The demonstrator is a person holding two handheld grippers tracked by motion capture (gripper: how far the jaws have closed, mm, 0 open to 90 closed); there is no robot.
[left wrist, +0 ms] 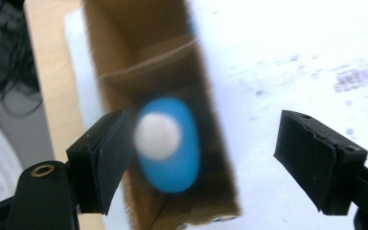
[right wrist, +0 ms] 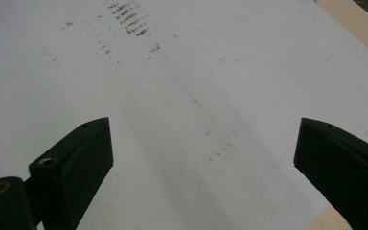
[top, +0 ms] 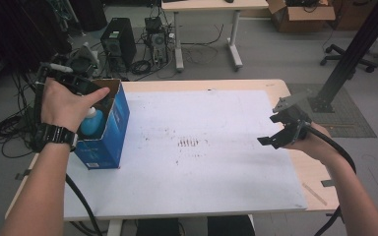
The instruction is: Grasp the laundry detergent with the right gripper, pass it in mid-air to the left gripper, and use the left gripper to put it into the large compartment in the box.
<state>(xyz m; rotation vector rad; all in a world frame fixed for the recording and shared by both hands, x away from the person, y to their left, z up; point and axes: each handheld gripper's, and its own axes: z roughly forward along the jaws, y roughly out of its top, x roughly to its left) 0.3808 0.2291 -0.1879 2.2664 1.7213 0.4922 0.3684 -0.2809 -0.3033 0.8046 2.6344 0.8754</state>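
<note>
— Where is the left tool (left wrist: pixel 203 160)?
— Above the open blue box (top: pixel 109 129), jaws spread wide, gripping nothing. A blue bottle (left wrist: pixel 170 143) with a white cap stands inside the box, blurred.
— And the box?
— At the tabletop's (top: pixel 216 187) left edge.
— The right tool (right wrist: pixel 203 163)?
— Well right of the box, over the white sheet (right wrist: pixel 182 96), jaws wide apart, empty.

A lab: computer tower (top: pixel 118 42), tangled cables (top: pixel 142 66), office chair (top: pixel 347 58), cardboard box (top: pixel 301 14).
</note>
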